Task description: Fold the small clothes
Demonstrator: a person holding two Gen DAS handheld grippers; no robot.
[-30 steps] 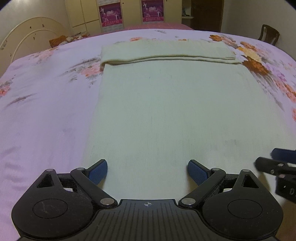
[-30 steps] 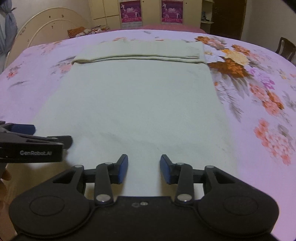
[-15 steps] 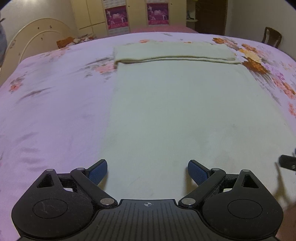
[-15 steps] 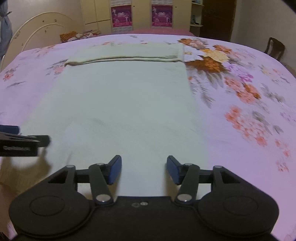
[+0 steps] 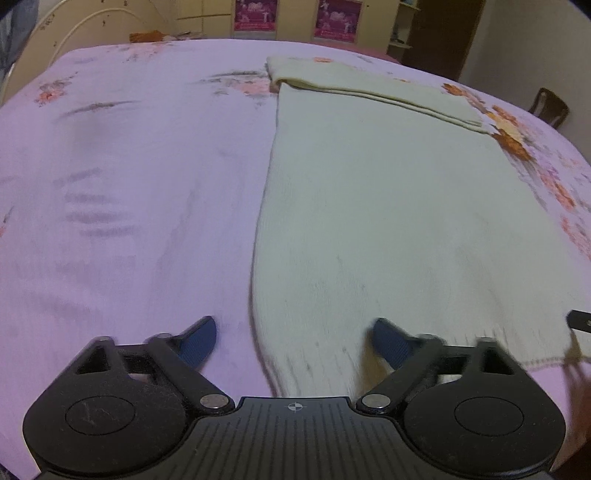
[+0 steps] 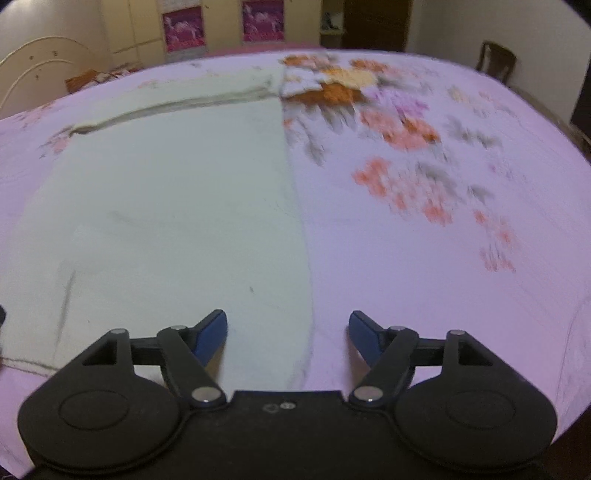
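A pale cream knitted garment (image 5: 388, 206) lies flat on the bed, its far end folded over into a band (image 5: 373, 90). My left gripper (image 5: 293, 341) is open and empty, straddling the garment's near left corner, one finger over the sheet and one over the cloth. The garment also shows in the right wrist view (image 6: 166, 206). My right gripper (image 6: 288, 334) is open and empty, straddling the garment's near right edge. The tip of the right gripper shows at the right edge of the left wrist view (image 5: 580, 320).
The bed is covered by a lilac sheet (image 5: 122, 192) with orange flower prints (image 6: 399, 125). A cream headboard (image 6: 33, 74) and wardrobe with pink posters (image 6: 221, 26) stand at the back. A wooden chair (image 6: 495, 62) is at the far right.
Both grippers have moved apart, the left leftward and the right rightward, from the garment's near middle to its near corners. The right gripper's jaws have opened wider.
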